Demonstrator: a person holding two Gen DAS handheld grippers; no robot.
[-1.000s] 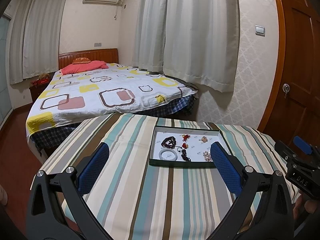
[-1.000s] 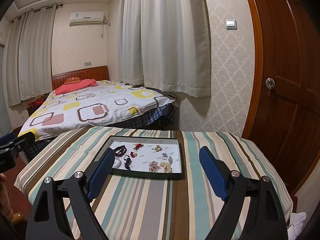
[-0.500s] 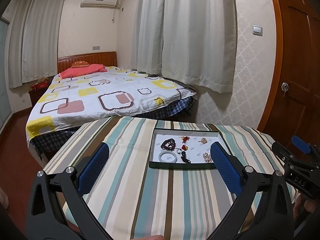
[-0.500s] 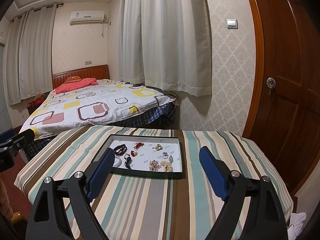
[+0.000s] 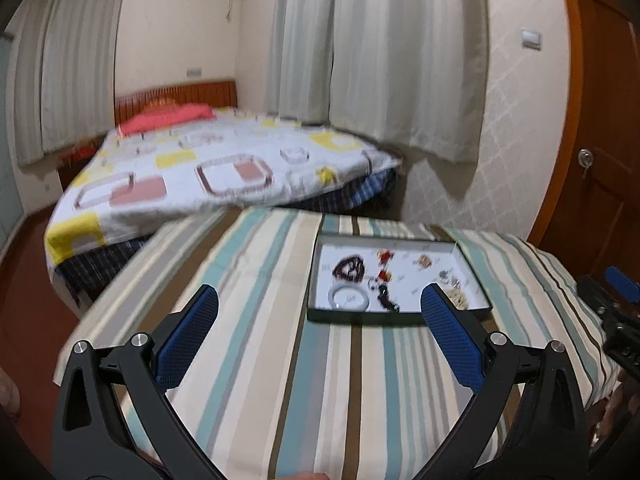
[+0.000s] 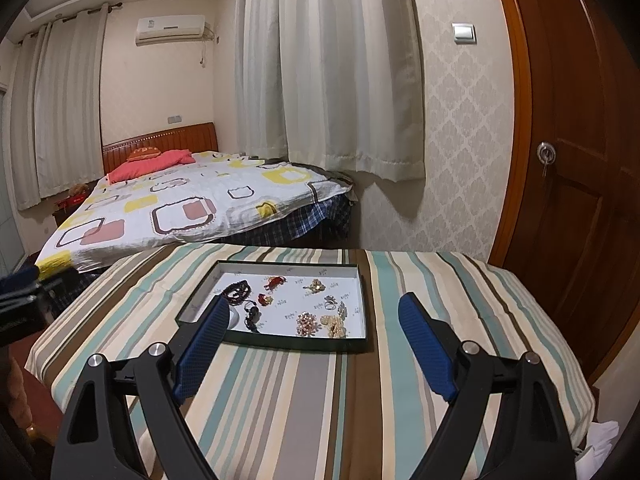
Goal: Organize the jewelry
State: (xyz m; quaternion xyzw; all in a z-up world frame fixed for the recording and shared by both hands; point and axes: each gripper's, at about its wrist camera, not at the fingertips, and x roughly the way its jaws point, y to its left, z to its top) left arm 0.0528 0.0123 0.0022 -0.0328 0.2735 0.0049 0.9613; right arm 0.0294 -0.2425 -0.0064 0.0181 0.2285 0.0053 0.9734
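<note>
Jewelry tray (image 6: 362,304) on striped tablecloth (image 6: 280,400), left gripper (image 5: 318,312) and right gripper (image 6: 314,320) jaws wide, holding nothing

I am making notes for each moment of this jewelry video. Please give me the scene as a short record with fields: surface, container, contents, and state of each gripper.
surface: table with striped cloth
container: shallow dark tray with white floor, lying flat on the cloth
contents: dark bead bracelet, white bangle, red pieces, gold brooch, pearl cluster, several small pieces too small to name
left gripper: open, holding nothing, short of the tray
right gripper: open, holding nothing, short of the tray
</note>
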